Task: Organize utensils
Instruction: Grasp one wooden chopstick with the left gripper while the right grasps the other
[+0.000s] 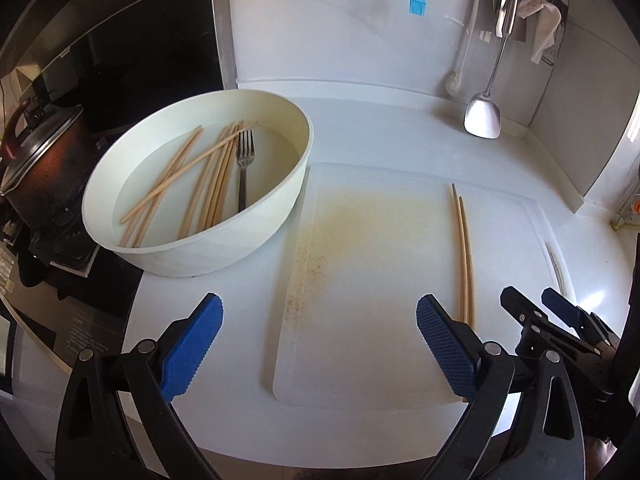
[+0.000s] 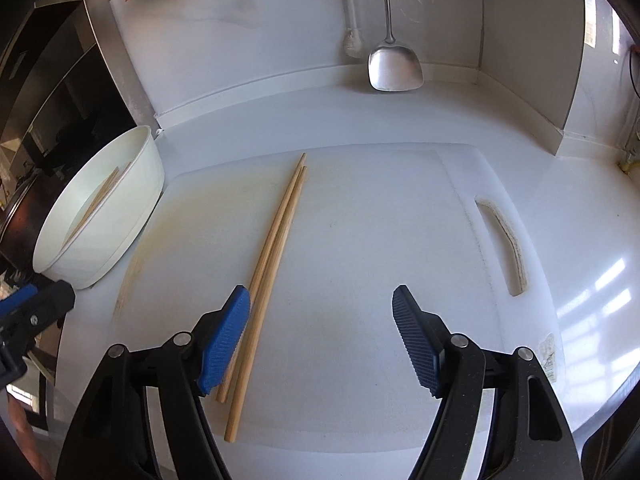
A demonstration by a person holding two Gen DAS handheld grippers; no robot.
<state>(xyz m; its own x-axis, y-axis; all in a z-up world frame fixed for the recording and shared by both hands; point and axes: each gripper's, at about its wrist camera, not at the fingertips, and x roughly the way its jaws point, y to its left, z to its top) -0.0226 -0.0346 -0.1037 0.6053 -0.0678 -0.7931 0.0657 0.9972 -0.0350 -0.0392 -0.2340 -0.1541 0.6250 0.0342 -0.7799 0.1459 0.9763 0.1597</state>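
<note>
A cream round basin [image 1: 192, 240] holds several wooden chopsticks [image 1: 208, 176] and a metal fork [image 1: 244, 168]. It also shows in the right wrist view [image 2: 120, 216]. Two chopsticks [image 1: 464, 256] lie side by side on the white cutting board [image 1: 360, 280]; the right wrist view shows them [image 2: 272, 264] on the board [image 2: 360, 264]. My left gripper [image 1: 320, 340] is open and empty above the board's left part. My right gripper [image 2: 322, 332] is open and empty, its left finger [image 2: 226, 340] just beside the pair's near ends.
A metal spatula [image 1: 482, 118], a blue brush [image 1: 416, 2], a white brush [image 1: 456, 80] and a cloth [image 1: 540, 24] hang on the back wall. A dark pot [image 1: 36, 168] sits on the stove at left. The board has a handle slot [image 2: 504, 248] at its right.
</note>
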